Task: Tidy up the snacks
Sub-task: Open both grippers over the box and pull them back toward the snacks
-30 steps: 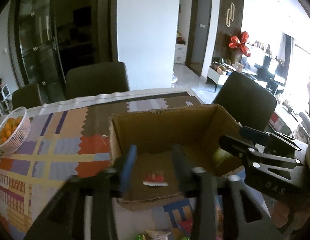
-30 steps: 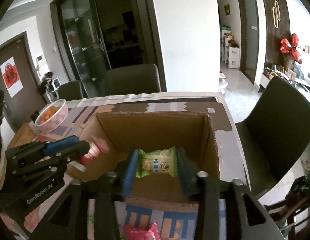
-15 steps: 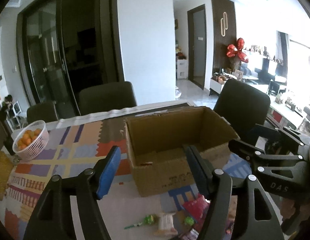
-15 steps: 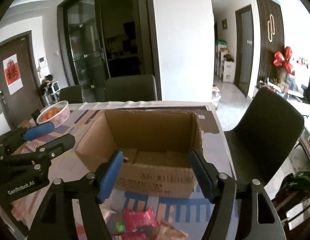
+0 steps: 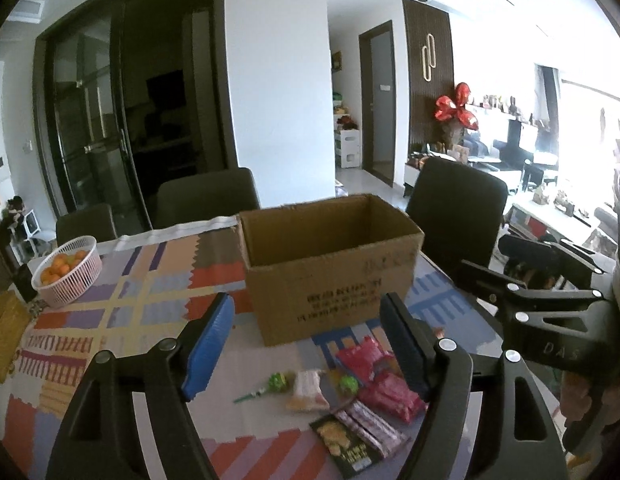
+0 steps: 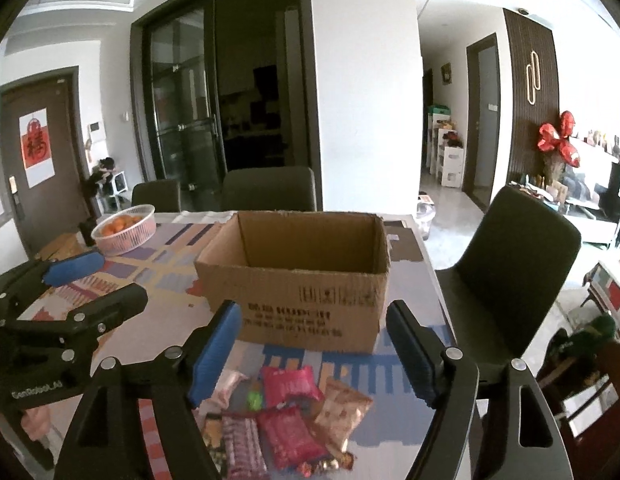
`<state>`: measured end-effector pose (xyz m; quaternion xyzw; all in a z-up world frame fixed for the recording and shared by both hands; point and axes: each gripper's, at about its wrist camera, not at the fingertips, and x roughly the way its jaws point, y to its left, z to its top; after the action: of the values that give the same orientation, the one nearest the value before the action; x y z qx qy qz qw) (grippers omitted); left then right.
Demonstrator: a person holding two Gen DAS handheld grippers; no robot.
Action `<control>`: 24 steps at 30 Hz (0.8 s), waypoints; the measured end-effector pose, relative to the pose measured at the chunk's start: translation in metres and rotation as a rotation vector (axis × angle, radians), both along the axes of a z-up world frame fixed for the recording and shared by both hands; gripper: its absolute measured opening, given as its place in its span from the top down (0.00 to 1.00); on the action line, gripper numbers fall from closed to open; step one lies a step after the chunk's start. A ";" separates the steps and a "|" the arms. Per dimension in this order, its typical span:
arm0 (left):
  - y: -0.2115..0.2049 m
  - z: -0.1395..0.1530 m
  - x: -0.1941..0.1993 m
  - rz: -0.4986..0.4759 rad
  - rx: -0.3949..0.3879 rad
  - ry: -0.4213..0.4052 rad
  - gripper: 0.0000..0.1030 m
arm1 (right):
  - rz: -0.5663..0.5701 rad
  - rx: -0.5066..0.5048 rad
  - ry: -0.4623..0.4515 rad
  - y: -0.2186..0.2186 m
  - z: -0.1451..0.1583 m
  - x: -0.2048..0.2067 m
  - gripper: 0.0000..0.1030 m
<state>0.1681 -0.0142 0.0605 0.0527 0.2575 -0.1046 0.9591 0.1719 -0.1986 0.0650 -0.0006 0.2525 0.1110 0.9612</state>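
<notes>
Hovering above the desk (image 5: pixel 109 312), the left gripper (image 5: pixel 305 340) has its jaws spread wide and holds nothing — blue pad on one finger, dark pad on the other. It is tilted slightly downward, aimed at the box (image 5: pixel 330 264). The right gripper (image 6: pixel 314 344) sits level with it on the other side, likewise released and empty, pointed at the same box; each shows at the edge of the other's view.

Below and just ahead of both grippers lies a loose pile of snacks (image 6: pixel 285 420) on the patterned cloth (image 5: pixel 157 292), between the grippers and the box's near wall, not touching it. In the left view a green lollipop (image 5: pixel 275 384) lies at the left of the pile, a pale packet (image 5: pixel 307 390) beside it, red packets (image 5: pixel 386 384) to the right and a dark packet (image 5: pixel 346 440) nearest the camera. The right view adds a tan packet (image 6: pixel 342 408) at the pile's right edge.

The box stands upright and open-topped; its floor is hidden from both views. A basket (image 5: pixel 67 276) of oranges sits well apart at the far left, and dark chairs (image 6: pixel 518 264) surround the desk.
</notes>
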 end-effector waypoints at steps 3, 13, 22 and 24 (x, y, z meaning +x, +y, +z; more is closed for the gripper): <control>-0.001 -0.007 -0.009 -0.010 -0.003 0.005 0.27 | -0.005 0.009 0.005 -0.004 -0.007 -0.013 0.26; -0.007 -0.043 -0.029 -0.041 -0.045 0.075 0.27 | -0.044 -0.012 0.051 -0.009 -0.039 -0.040 0.26; -0.012 -0.088 -0.026 -0.061 -0.047 0.175 0.30 | -0.057 -0.025 0.153 -0.012 -0.081 -0.049 0.26; -0.013 -0.097 -0.025 -0.070 -0.051 0.192 0.31 | -0.065 -0.029 0.177 -0.014 -0.090 -0.049 0.26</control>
<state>0.1432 -0.0275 -0.0369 0.0270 0.3438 -0.1489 0.9268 0.1234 -0.2122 -0.0255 0.0035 0.3379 0.0756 0.9381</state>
